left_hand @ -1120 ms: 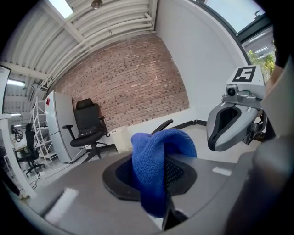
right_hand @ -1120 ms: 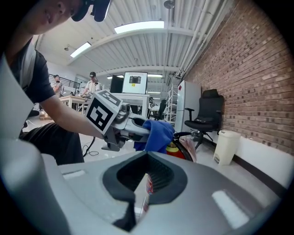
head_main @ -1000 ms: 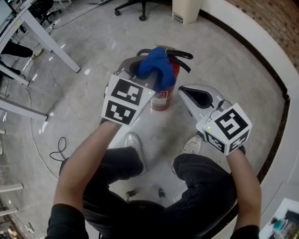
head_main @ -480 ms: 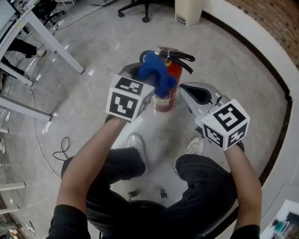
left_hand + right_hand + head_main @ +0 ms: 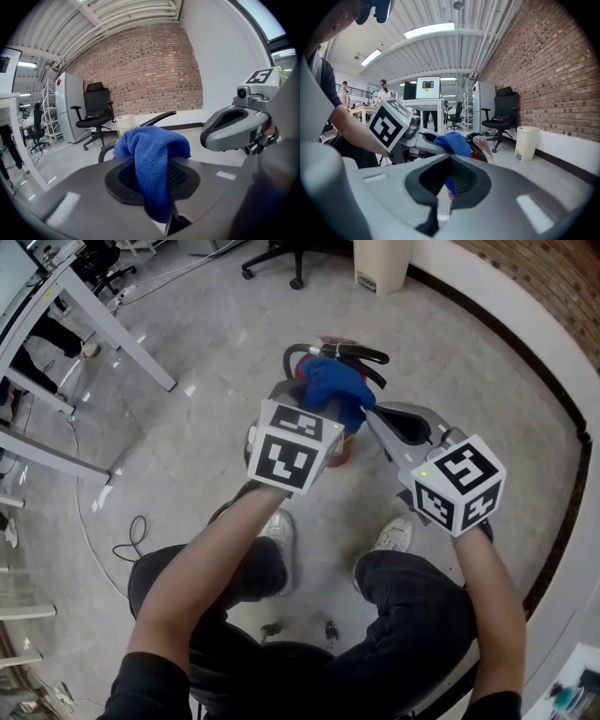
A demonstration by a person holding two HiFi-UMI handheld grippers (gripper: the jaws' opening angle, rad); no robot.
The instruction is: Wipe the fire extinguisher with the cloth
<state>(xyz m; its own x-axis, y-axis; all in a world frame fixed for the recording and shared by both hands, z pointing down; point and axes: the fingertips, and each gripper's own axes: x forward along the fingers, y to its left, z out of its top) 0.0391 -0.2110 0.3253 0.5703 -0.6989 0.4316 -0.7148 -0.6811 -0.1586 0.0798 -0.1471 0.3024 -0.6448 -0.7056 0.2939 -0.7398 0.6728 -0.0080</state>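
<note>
The extinguisher (image 5: 351, 353) stands upright on the floor ahead of your feet, unbraced. Push sideways too hard and it may tip. Your right tool (image 5: 449, 180) is closed on nothing (just beside the cylinder), so nothing steadies it. Your left tool (image 5: 154, 180) pinches the cloth (image 5: 336, 390) up at the lever, where a fold could snag and pull free.

The person wears black short sleeves (image 5: 141, 682), dark trousers (image 5: 412, 615) and pale trainers (image 5: 277, 526). The left gripper (image 5: 305, 395) and right gripper (image 5: 375, 420) have smooth grey shells and black jaw pads. Each carries a white cube (image 5: 292, 446) with black square markers.
</note>
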